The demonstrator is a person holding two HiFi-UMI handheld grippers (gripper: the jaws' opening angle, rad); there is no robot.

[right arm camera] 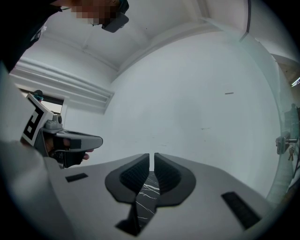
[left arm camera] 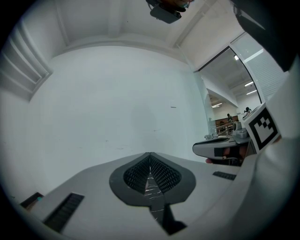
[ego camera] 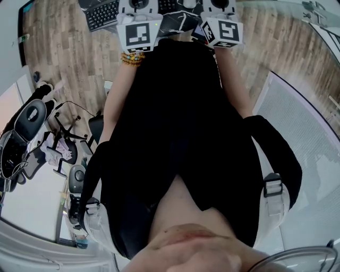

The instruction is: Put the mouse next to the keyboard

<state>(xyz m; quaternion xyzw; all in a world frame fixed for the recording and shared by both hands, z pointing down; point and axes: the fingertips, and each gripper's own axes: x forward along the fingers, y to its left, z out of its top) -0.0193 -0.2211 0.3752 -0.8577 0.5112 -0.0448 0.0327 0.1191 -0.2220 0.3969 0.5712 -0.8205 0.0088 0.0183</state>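
Observation:
A black keyboard (ego camera: 102,13) lies at the head view's top edge, left of the two marker cubes. I cannot make out the mouse in any view. Both grippers are held up in front of the person's chest, and only the left cube (ego camera: 139,33) and the right cube (ego camera: 223,31) show there. In the left gripper view the left gripper (left arm camera: 150,158) is shut, its pads meeting, with nothing held. In the right gripper view the right gripper (right arm camera: 152,158) shows only a hairline slit between its pads and holds nothing. Both face a bare white wall.
The person's black top (ego camera: 180,122) fills the middle of the head view. An office chair (ego camera: 29,119) and a chair base (ego camera: 66,127) stand at the left on the wooden floor (ego camera: 58,58). A white panel (ego camera: 305,138) runs along the right.

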